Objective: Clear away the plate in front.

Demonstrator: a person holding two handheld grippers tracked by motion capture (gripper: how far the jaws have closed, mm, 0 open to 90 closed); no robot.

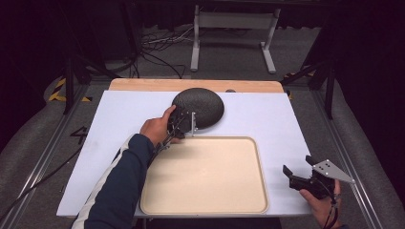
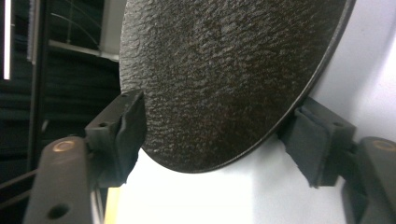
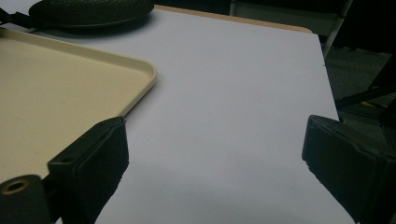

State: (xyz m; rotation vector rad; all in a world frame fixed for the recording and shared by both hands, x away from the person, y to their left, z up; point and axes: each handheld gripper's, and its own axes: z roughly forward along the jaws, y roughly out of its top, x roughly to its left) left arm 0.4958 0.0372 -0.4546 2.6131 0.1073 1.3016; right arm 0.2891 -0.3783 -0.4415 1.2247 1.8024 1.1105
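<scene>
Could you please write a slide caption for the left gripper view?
Left tool straddling the rim of a dark textured dome on the white table.

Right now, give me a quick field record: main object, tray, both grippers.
object: dark textured round dish, upside down on the white table sheet, beyond the tray
tray: beige tray, nothing on it, at the near edge of the sheet
left gripper: jaws straddle the dish's near rim, one above the dome, one at the rim's underside; whether the pads press is unclear
right gripper: open, nothing between the jaws, over the sheet right of the tray
</scene>
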